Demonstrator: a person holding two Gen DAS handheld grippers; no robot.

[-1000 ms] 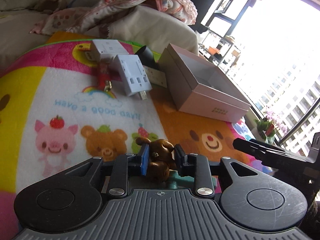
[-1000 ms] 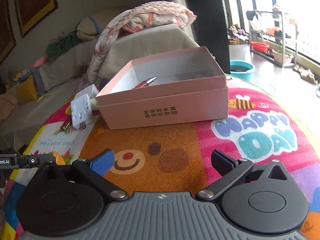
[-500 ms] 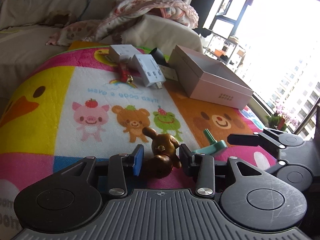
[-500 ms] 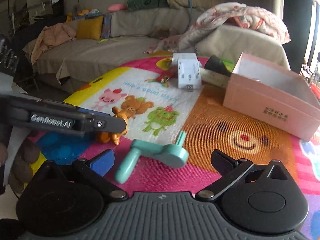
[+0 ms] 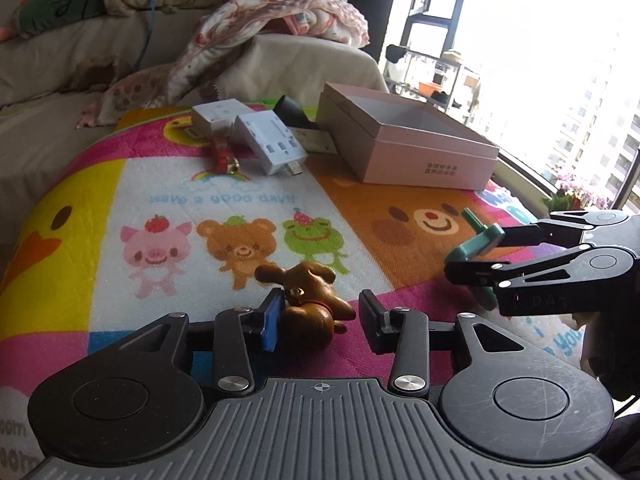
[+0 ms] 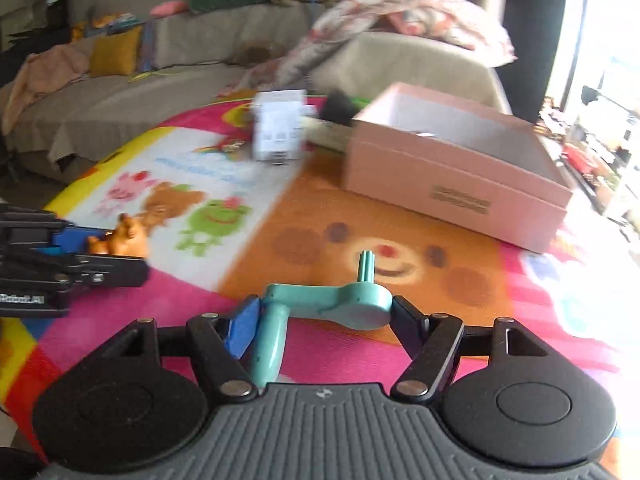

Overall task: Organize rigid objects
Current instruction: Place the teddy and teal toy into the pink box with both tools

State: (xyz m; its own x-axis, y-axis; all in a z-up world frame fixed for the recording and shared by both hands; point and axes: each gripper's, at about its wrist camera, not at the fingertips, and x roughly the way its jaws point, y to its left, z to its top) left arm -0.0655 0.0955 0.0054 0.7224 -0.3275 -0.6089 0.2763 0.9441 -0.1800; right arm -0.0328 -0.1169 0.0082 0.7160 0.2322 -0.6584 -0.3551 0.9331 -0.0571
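Note:
A brown dog figurine [image 5: 310,300] lies on the colourful cartoon mat [image 5: 120,184] between the fingers of my left gripper [image 5: 318,322]. Those fingers are open; the left pad touches the figurine and the right one stands apart. The figurine also shows in the right wrist view [image 6: 120,240]. My right gripper [image 6: 320,320] has its fingers closed on a teal crank handle [image 6: 332,304], low over the mat. The same handle shows in the left wrist view [image 5: 478,246]. An open pink box [image 5: 408,148] stands at the far side of the mat.
Two white chargers [image 5: 268,142], a small red and gold item [image 5: 222,158], a black tube [image 5: 294,110] and a ruler lie left of the pink box. A sofa with a flowery blanket [image 5: 280,20] is behind. A bright window is to the right.
My left gripper has opened wider around the dog figurine, which now rests on the mat. My right gripper has moved in and closed on the teal handle.

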